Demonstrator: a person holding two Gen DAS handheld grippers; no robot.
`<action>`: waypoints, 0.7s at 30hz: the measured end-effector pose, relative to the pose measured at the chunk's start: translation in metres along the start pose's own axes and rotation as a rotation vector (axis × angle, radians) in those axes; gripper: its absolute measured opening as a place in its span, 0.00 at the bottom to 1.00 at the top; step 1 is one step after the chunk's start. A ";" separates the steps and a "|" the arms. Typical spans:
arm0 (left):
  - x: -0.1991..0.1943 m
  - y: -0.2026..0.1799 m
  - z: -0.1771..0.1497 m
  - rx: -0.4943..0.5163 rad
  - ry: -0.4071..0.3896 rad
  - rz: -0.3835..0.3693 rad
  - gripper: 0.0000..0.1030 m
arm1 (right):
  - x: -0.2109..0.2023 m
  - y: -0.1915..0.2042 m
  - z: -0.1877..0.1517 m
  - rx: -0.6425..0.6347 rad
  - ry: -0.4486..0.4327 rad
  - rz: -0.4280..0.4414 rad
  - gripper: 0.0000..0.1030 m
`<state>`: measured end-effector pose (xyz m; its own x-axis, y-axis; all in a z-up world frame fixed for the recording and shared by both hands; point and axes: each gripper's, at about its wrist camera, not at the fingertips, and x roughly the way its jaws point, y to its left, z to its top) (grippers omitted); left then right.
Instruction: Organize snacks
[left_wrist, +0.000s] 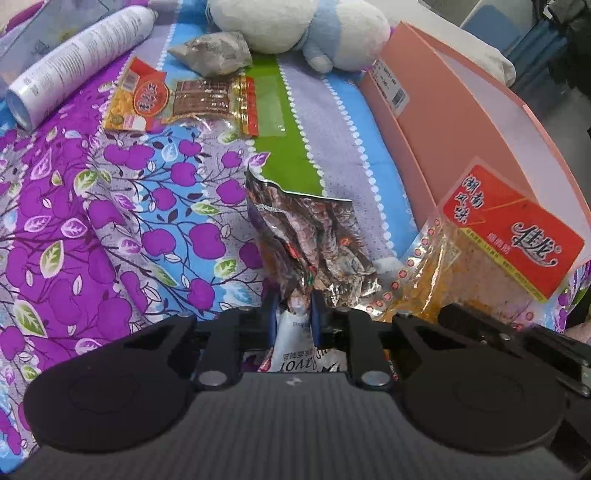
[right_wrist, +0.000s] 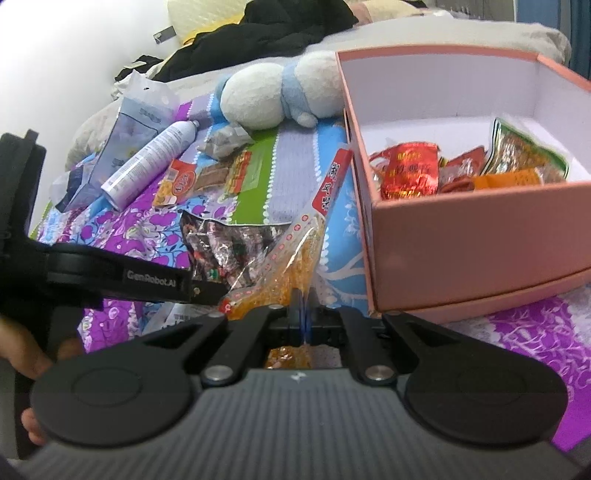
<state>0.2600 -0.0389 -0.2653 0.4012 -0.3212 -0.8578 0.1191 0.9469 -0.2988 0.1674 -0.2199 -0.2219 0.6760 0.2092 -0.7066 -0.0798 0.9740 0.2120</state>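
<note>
A crinkled silvery-brown snack bag (left_wrist: 310, 240) stands up between the blue pads of my left gripper (left_wrist: 293, 310), pinched at its lower end. The same bag (right_wrist: 229, 247) shows in the right wrist view at the tip of the left gripper's black finger (right_wrist: 159, 282). My right gripper (right_wrist: 303, 306) is shut on an orange snack pack with a red label (right_wrist: 314, 229), which also appears in the left wrist view (left_wrist: 498, 240). Just right of both packs, the pink box (right_wrist: 461, 240) holds several snack packs (right_wrist: 410, 171). A yellow and red pack (left_wrist: 177, 99) lies further back on the bed.
A white spray can (left_wrist: 81, 59), a grey pouch (left_wrist: 214, 51) and a white and blue plush toy (left_wrist: 295, 26) lie on the flowered bedspread behind the packs. A white printed packet (left_wrist: 295, 354) lies under the left gripper. A person's hand (right_wrist: 26, 354) is at the left edge.
</note>
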 end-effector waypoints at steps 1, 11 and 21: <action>-0.002 -0.002 0.000 0.002 -0.007 0.009 0.19 | -0.003 0.001 0.001 -0.006 -0.005 -0.003 0.04; -0.057 -0.008 0.009 -0.027 -0.113 0.026 0.17 | -0.034 0.009 0.017 -0.058 -0.068 -0.023 0.04; -0.113 -0.016 0.029 -0.040 -0.229 0.009 0.17 | -0.061 0.016 0.038 -0.089 -0.147 -0.031 0.04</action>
<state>0.2392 -0.0177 -0.1517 0.5981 -0.2956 -0.7449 0.0797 0.9468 -0.3117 0.1526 -0.2208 -0.1496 0.7786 0.1702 -0.6041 -0.1171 0.9850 0.1266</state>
